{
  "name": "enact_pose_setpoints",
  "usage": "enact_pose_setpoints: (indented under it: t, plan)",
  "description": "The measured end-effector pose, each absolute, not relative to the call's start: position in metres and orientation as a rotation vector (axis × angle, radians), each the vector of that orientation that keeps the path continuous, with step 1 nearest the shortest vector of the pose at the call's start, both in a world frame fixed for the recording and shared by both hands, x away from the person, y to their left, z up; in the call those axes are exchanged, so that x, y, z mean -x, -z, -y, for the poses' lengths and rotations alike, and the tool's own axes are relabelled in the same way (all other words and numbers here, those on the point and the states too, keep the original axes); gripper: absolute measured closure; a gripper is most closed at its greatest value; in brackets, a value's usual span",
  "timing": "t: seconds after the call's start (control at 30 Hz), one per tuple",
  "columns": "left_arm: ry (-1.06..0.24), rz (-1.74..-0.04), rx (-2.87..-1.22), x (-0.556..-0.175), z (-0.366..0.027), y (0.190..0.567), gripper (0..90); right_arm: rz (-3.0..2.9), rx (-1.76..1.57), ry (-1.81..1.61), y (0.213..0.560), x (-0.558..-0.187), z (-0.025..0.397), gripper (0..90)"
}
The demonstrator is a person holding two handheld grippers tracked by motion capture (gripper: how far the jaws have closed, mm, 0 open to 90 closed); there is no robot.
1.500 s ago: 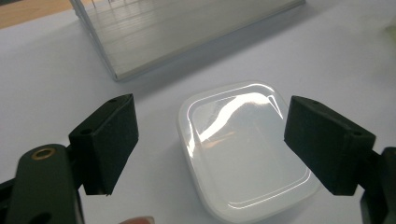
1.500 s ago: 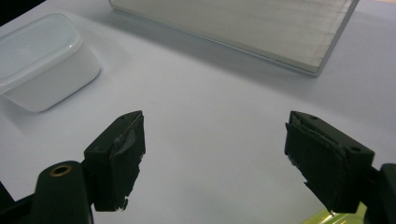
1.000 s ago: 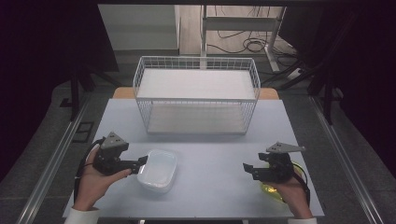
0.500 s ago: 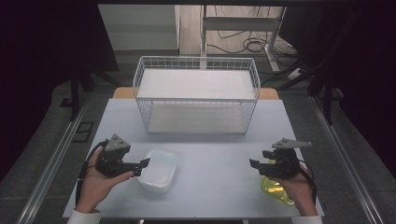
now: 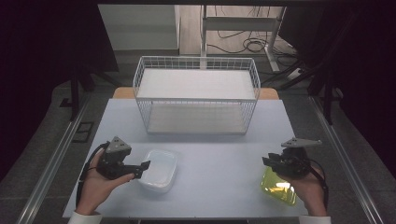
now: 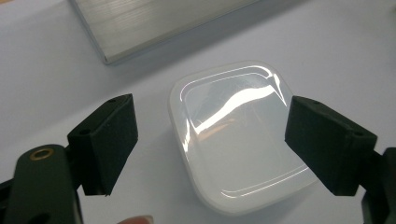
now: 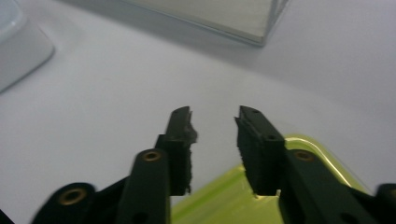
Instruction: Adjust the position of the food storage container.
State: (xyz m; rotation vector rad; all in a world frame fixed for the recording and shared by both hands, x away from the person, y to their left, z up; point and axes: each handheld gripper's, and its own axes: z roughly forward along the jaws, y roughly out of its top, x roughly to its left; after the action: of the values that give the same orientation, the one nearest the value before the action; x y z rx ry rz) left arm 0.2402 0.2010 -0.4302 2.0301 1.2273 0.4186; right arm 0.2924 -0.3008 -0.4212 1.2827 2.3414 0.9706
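Clear plastic tub (image 5: 159, 170) is lying near the table's (image 5: 219, 158) front-left corner, the left gripper (image 5: 143, 166) just beside it. In its own view, its jaws are spreading wide around the tub (image 6: 238, 154). The right gripper (image 7: 214, 135) is hovering part-open above a yellow lid (image 7: 229, 200).

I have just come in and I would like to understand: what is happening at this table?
A person sits at a light table with a tool in each hand. The left tool is open, its jaws spread around a clear plastic container without gripping it. The right tool is open too, hovering over a yellow-green container near the table's front edge. A white wire basket stands at the far side, and neither container is in it.
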Motion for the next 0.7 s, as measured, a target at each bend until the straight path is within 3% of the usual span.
enact_pose_setpoints:
  t: [0.23, 0.7]
  plan:
    - [-0.421, -1.244, -2.029, -0.239, -0.205, 0.433, 16.9, -2.344, -1.323, -0.881, 0.421, -0.288, 0.319, 88.7]
    - [-0.414, -1.205, -2.069, -0.248, -0.191, 0.433, 16.9, -2.275, -1.491, -0.667, 0.431, -0.241, 0.373, 89.1]
